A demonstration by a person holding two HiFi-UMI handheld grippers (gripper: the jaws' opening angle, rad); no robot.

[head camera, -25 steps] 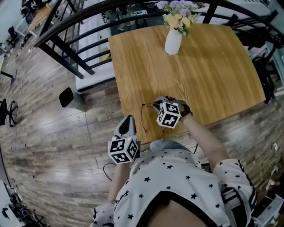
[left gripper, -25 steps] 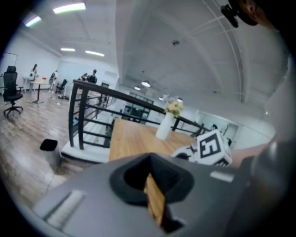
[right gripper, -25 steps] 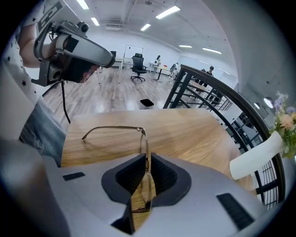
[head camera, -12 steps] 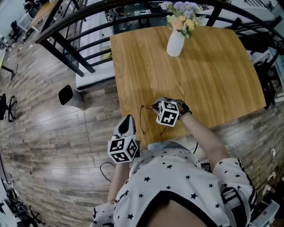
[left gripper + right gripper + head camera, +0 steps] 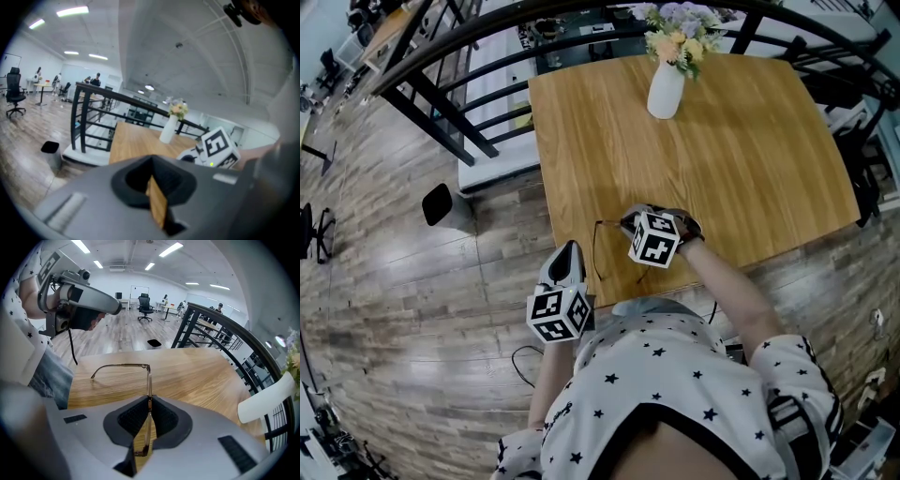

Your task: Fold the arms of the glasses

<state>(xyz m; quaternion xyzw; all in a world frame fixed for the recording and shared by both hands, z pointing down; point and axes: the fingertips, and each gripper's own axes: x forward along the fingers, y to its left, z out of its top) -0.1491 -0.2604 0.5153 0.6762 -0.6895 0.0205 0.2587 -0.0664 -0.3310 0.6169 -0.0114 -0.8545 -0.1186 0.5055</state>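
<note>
While the R gripper (image 5: 148, 401) points steeply down at the table, its jaws are closed on the glasses (image 5: 149, 378). The thin front of the frame runs edge-on btwn the dark pads. One arm of the glasses is unfolded, approx square to the front, reaching toward the table's near edge. The other arm can't be made out. Whether the glasses rest on the wood or sit a touch above it isn't clear.

L gripper (image 5: 152, 164) has its jaws together w/ nothing btwn them. It hangs by the table's near left corner, aimed across the top, apart from the glasses. Its marker cube (image 5: 560, 315) is just in front of the person's star-print shirt (image 5: 675, 375).

Glasses are at the near edge of the wooden table (image 5: 741, 150), left of centre. Well beyond, at the far edge, a white vase (image 5: 665, 89) w/ flowers (image 5: 675, 37) stands upright. Black railing (image 5: 441, 103) runs past the far & left sides, w/ wood-plank floor (image 5: 412, 309) below.
</note>
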